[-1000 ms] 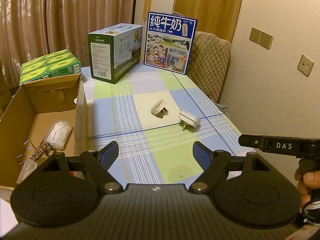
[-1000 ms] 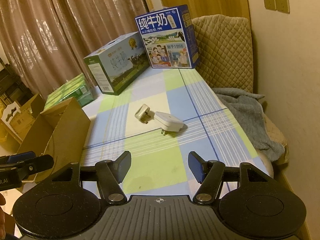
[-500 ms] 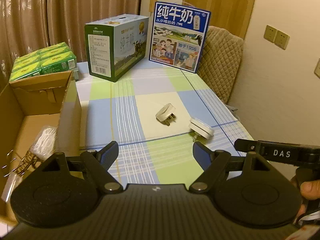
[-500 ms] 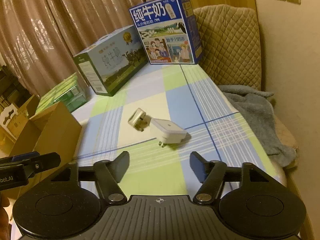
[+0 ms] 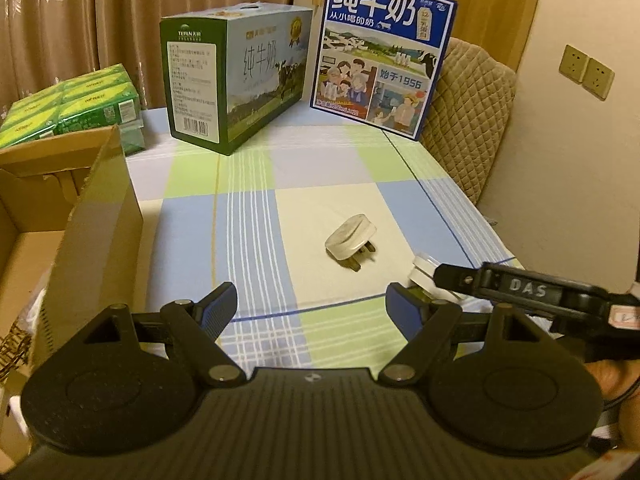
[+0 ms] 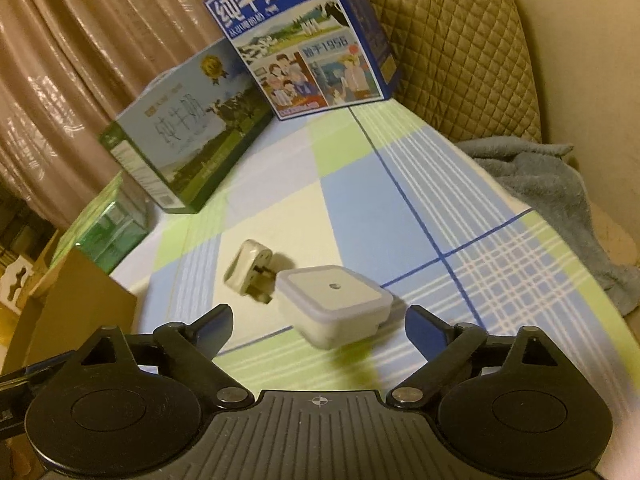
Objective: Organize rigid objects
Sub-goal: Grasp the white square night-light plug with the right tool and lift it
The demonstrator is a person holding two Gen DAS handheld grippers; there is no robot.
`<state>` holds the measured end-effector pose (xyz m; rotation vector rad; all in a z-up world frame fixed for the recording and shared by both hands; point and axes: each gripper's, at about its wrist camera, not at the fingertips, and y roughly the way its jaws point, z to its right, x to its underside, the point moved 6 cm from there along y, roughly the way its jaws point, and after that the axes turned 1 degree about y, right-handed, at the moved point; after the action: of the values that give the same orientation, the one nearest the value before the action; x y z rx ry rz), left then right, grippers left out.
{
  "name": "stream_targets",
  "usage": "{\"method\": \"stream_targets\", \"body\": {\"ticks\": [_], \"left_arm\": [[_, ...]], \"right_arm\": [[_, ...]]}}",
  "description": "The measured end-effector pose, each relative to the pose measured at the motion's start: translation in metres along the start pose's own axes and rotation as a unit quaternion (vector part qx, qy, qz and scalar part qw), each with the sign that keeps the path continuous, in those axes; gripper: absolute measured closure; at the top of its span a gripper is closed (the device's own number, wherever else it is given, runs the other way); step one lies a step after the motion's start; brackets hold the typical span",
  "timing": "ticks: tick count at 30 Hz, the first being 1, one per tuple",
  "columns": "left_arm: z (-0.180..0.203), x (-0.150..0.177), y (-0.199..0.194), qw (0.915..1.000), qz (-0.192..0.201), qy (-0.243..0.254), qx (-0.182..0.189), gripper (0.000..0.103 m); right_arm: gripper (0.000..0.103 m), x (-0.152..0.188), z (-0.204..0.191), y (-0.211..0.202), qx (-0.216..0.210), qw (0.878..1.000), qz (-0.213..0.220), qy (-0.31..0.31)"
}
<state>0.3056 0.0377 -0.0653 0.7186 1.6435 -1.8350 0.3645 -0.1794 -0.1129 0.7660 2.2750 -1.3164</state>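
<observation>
White square plug adapter (image 6: 334, 306) lies on the checked tablecloth (image 6: 400, 216), just ahead of the right gripper (image 6: 318, 326) — jaws spread, nearer than the left gripper (image 5: 312, 308), also spread — rounded plug (image 6: 250, 266) just beyond.

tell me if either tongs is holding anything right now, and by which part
Nothing is held. Both the left tongs and right tongs are open; the square white plastic adapter lies on the table ahead of the right pair.

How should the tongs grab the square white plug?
Grip the square plug across its two flat side walls, coming low from the near edge where the right tongs sit open. Its broad face points up and its prongs seem to be underneath, so the sides are free.
</observation>
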Motion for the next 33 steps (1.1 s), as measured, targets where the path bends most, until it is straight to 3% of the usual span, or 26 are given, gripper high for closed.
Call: {"method": "stream_targets", "body": {"ticks": [7,16,19,22,29,33], "left_arm": [[-0.001,-0.006,0.020,1.0000,-0.002,0.002,0.000,0.025],[-0.009,-0.009,0.040,0.9999,-0.007,-0.013,-0.007,0.025],[-0.008,-0.008,0.043,0.9998,-0.009,-0.014,-0.007,0.025],[-0.008,-0.008,0.048,0.9997,-0.013,-0.019,-0.006,0.025],[-0.001,-0.014,0.067,0.9998,-0.012,-0.012,0.007,0.025],[0.005,-0.019,0.086,0.9991,-0.009,-0.027,0.030,0.025]], "right_arm": [[0.012,0.000,0.014,0.034,0.011,0.999,-0.007,0.037],[0.013,-0.001,0.008,0.045,0.007,1.000,-0.001,0.020],[0.026,0.000,0.006,0.046,0.009,1.000,-0.005,0.013],[0.027,-0.002,0.005,0.045,0.006,1.000,-0.010,0.012],[0.027,-0.025,0.005,0.021,0.036,0.998,0.048,-0.035],[0.027,-0.030,0.011,0.020,0.051,0.996,0.055,-0.048]]}}
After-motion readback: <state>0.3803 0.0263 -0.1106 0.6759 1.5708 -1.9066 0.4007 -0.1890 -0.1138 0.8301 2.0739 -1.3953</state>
